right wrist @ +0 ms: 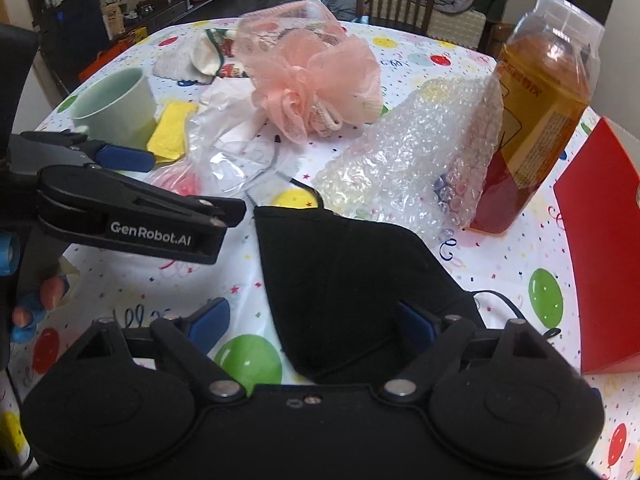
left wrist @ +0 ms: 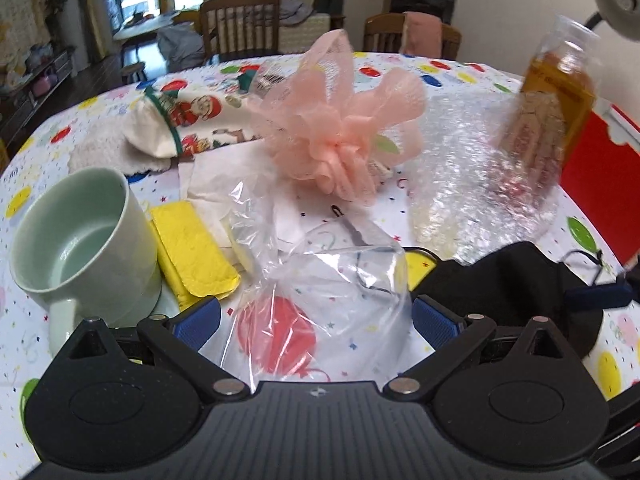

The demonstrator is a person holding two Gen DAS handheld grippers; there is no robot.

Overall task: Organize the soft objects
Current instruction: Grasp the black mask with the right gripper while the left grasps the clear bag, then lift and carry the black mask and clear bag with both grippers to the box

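A black face mask [right wrist: 348,276] lies flat on the balloon-print tablecloth; it also shows in the left wrist view [left wrist: 508,284]. My right gripper [right wrist: 316,326] is open, its jaws on either side of the mask's near edge. My left gripper [left wrist: 316,316] is open over a clear plastic bag [left wrist: 332,280]; it also shows in the right wrist view [right wrist: 132,160]. A pink mesh bath pouf [left wrist: 340,128] lies mid-table, a sheet of bubble wrap [right wrist: 404,160] to its right, a yellow cloth [left wrist: 192,252] to its left. A Christmas-print stocking [left wrist: 180,120] lies further back.
A pale green mug [left wrist: 80,240] stands at the left beside the yellow cloth. A bottle of amber drink [right wrist: 536,120] stands behind the bubble wrap. A red box [right wrist: 608,248] sits at the right table edge. Wooden chairs [left wrist: 240,24] stand beyond the table.
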